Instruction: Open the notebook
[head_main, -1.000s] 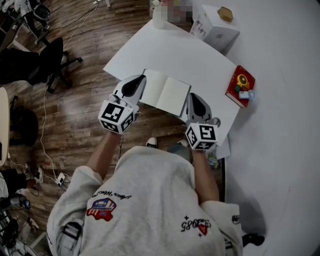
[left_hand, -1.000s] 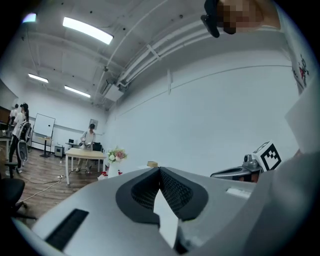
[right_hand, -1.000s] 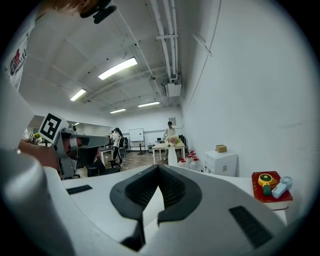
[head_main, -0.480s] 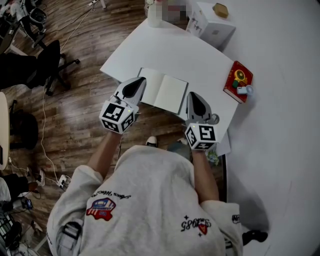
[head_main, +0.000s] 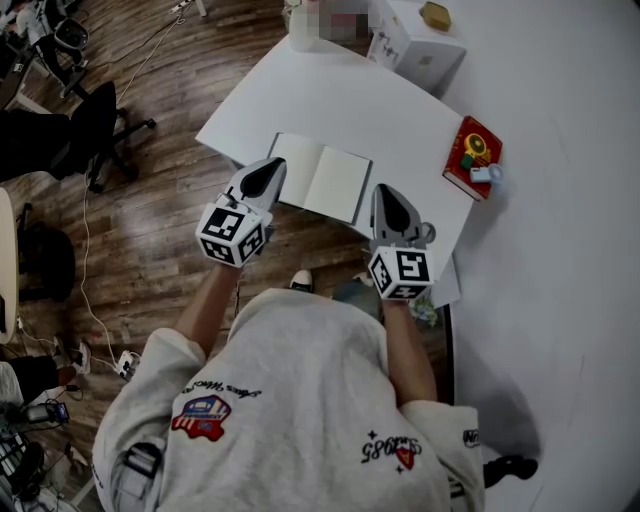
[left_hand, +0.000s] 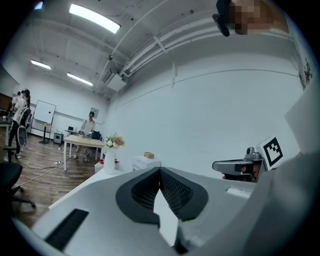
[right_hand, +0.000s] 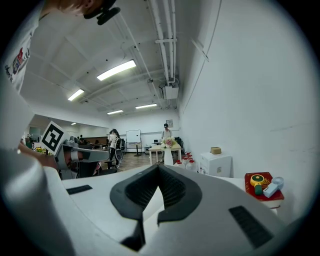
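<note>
The notebook (head_main: 320, 178) lies open on the white table (head_main: 330, 95), both blank pages facing up. My left gripper (head_main: 268, 168) is shut with nothing between its fingers. Its tip is at the notebook's near left corner; whether it touches the page I cannot tell. My right gripper (head_main: 386, 192) is also shut and empty, just off the notebook's near right corner. In the left gripper view the closed jaws of the left gripper (left_hand: 160, 171) point level across the table. The right gripper view shows the right gripper (right_hand: 159, 167) with its jaws meeting too.
A red box (head_main: 472, 157) with small toys on it sits at the table's right edge. A white box (head_main: 415, 45) and a vase (head_main: 300, 30) stand at the far end. An office chair (head_main: 90, 125) is on the wooden floor to the left.
My left gripper has sunk a little by the notebook's left corner. The notebook stays open and the right gripper has kept still.
</note>
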